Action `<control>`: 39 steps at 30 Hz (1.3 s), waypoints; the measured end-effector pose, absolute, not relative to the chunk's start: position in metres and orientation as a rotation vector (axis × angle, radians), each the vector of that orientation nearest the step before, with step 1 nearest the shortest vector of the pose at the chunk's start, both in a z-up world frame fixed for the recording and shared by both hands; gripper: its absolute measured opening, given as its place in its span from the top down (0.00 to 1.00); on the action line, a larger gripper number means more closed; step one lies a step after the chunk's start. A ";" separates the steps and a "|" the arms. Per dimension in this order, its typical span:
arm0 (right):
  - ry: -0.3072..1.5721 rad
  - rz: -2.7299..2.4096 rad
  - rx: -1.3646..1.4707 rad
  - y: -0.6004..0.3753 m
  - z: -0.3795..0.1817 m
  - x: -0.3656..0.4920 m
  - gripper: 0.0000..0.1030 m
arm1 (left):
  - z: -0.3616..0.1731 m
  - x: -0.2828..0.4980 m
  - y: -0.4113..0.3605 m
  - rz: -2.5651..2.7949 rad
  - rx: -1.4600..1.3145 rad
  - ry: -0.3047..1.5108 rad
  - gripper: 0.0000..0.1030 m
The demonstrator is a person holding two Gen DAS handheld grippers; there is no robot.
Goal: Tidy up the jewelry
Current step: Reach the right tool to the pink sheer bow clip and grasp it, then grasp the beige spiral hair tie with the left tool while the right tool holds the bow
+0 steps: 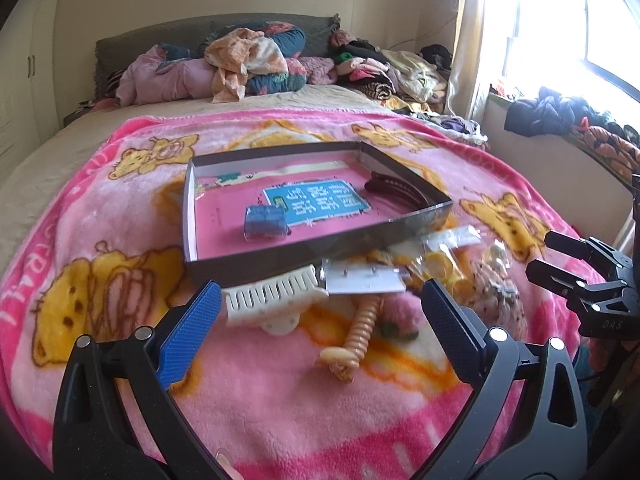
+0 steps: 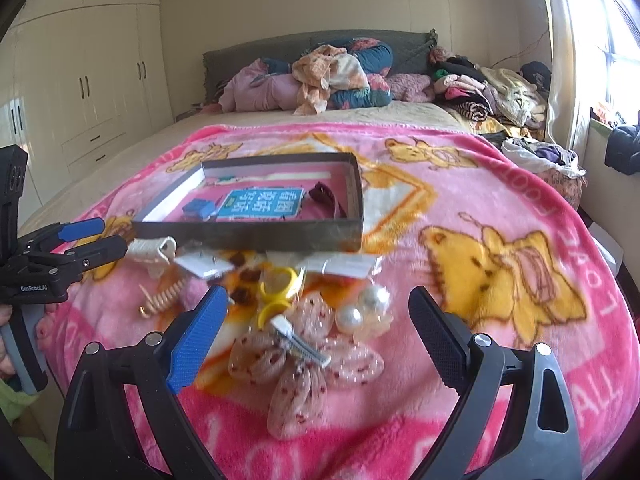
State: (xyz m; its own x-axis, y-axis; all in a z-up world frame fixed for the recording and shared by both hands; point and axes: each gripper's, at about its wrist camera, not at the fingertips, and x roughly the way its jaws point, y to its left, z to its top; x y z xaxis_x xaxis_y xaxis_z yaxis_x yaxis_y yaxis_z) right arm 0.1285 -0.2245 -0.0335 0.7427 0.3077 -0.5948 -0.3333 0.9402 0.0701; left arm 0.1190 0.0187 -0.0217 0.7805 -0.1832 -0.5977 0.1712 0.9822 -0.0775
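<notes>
Jewelry is scattered on the pink blanket of the bed, just below the near wall of the box at frame centre. Inside the box a blue case, a booklet and a dark hair clip are seen.

The left tongs are spread wide and nothing is held. Just beyond their tips, at lower centre of the left view, a white comb clip lies with its long axis running left to right, touching the box wall or very nearly so. A coiled hair tie lies between the tips, its length pointing away from the camera toward the box.

The right tongs are also wide and empty. Directly between and ahead of their tips lies a mesh bow clip, its metal bar slanted from upper left to lower right. Pearl pieces lie just right of it and yellow rings just above, nearer the box.

The bow is judged nearest the right tongs, the comb and coil nearest the left. For the bow, a grasp across the slanted bar would probably call for a slight wrist turn, then a lift over the box wall.
</notes>
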 end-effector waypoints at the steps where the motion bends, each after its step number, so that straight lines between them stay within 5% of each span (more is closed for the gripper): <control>1: 0.650 0.348 -0.043 -0.225 -0.036 0.127 0.13 | -0.023 0.118 0.019 -0.193 -0.016 0.650 0.11; 19: 0.831 0.296 -0.009 -0.227 -0.071 0.142 0.14 | -0.054 0.119 0.003 -0.270 0.055 0.708 0.11; 23: 0.862 0.318 -0.021 -0.223 -0.077 0.143 0.25 | -0.061 0.124 0.002 -0.284 0.060 0.721 0.11; 26: 0.871 0.337 -0.019 -0.222 -0.078 0.141 0.44 | -0.067 0.129 0.003 -0.293 0.055 0.737 0.14; 28: 0.872 0.349 -0.015 -0.221 -0.078 0.140 0.64 | -0.070 0.133 0.003 -0.294 0.047 0.752 0.22; 31: 0.864 0.362 0.001 -0.223 -0.074 0.138 0.81 | -0.074 0.138 0.004 -0.301 0.037 0.772 0.32; 39: 0.837 0.374 0.039 -0.231 -0.064 0.135 0.84 | -0.081 0.138 -0.004 -0.328 0.067 0.808 0.67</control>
State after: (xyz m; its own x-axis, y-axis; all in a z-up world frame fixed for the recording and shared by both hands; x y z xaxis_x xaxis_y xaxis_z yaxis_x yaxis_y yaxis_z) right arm 0.1349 -0.2307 -0.0645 0.6084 0.3392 -0.7175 -0.3084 0.9341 0.1801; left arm 0.1379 -0.0037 -0.0815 0.6432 -0.2625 -0.7193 0.3133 0.9474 -0.0655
